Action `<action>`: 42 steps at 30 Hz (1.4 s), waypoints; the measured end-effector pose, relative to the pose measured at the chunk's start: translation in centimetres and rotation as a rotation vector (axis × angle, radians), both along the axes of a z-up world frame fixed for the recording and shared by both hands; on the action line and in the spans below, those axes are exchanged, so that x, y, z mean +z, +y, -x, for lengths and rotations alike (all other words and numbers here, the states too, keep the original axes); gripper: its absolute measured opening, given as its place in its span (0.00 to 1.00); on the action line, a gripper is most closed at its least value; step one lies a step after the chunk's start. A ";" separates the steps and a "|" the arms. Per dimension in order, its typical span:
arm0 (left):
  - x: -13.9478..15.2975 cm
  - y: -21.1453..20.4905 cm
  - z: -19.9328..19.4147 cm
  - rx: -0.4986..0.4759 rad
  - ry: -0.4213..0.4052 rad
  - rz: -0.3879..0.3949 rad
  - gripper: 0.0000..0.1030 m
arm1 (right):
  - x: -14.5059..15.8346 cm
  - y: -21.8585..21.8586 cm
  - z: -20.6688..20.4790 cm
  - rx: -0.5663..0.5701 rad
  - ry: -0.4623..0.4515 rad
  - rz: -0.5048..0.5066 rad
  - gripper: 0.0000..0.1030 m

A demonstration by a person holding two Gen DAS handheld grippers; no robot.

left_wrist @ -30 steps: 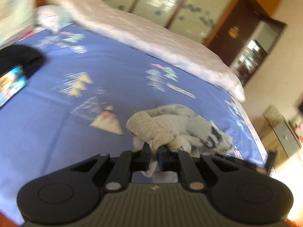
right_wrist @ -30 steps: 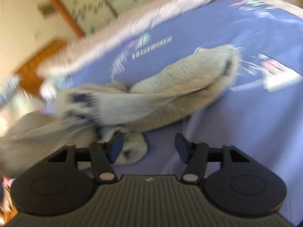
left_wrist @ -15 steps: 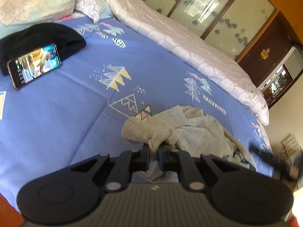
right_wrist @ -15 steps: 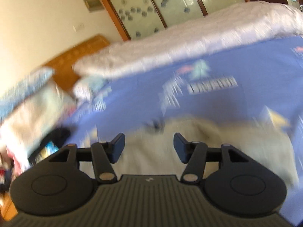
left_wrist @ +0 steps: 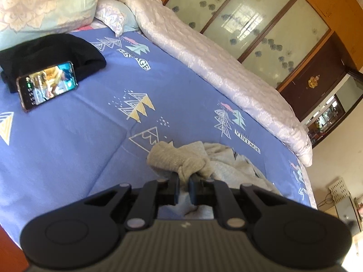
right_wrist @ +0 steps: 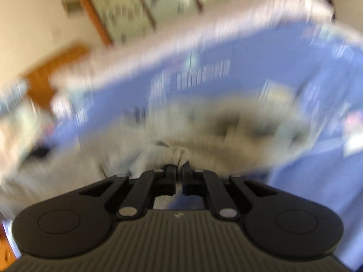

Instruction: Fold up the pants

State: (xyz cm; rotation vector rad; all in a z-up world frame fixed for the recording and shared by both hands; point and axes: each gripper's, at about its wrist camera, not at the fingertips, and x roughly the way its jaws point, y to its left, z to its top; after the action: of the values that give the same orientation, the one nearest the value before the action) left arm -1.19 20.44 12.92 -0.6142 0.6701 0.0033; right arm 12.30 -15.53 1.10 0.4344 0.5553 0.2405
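Light grey pants (left_wrist: 217,163) lie crumpled on the blue patterned bed sheet (left_wrist: 90,136). My left gripper (left_wrist: 183,181) is shut on a ribbed cuff of the pants, which bunches up just past the fingertips. In the right wrist view, blurred by motion, the pants (right_wrist: 215,136) spread across the sheet (right_wrist: 306,181). My right gripper (right_wrist: 179,170) is shut on a fold of the grey fabric.
A phone (left_wrist: 47,85) with a lit screen leans on a black garment (left_wrist: 52,54) at the far left. A rolled pale quilt (left_wrist: 215,68) runs along the far side. Pillows (left_wrist: 45,2) lie at the headboard. Wardrobe doors (left_wrist: 261,22) stand beyond.
My right gripper, open and empty before, has closed on the pants fabric and is moving fast. My left gripper keeps its hold on the cuff and has shifted its view leftward.
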 end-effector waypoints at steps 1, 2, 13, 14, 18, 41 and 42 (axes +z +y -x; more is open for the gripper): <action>0.0 0.2 0.0 0.004 0.006 0.004 0.08 | 1.7 -1.8 1.3 -0.034 -0.052 -0.021 0.06; -0.3 0.3 -0.1 0.003 0.014 0.018 0.08 | 3.7 -3.7 2.5 -0.080 -0.108 -0.029 0.06; -5.1 -5.0 0.3 -0.174 0.180 -0.005 0.08 | 7.5 -14.0 14.3 -0.399 -0.210 0.157 0.06; -5.6 -5.2 0.4 -0.177 0.200 -0.024 0.08 | 6.2 -14.0 14.9 -0.398 -0.174 0.165 0.06; -7.6 -4.8 0.6 -0.176 0.320 -0.044 0.13 | 0.5 -14.6 14.7 -0.403 0.054 0.134 0.17; -8.1 -9.3 -19.4 -0.192 0.191 -0.228 0.77 | -3.6 -5.1 -4.9 -0.107 0.130 0.066 0.71; -8.9 -10.3 -20.5 -0.205 0.207 -0.243 0.57 | -4.6 -4.5 -6.4 -0.090 0.162 0.080 0.62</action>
State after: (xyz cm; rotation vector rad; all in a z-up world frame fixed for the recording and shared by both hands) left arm 19.27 10.18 4.04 -0.3119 0.9157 -0.0422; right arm 18.67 -20.07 -3.54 0.4026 0.6997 0.0971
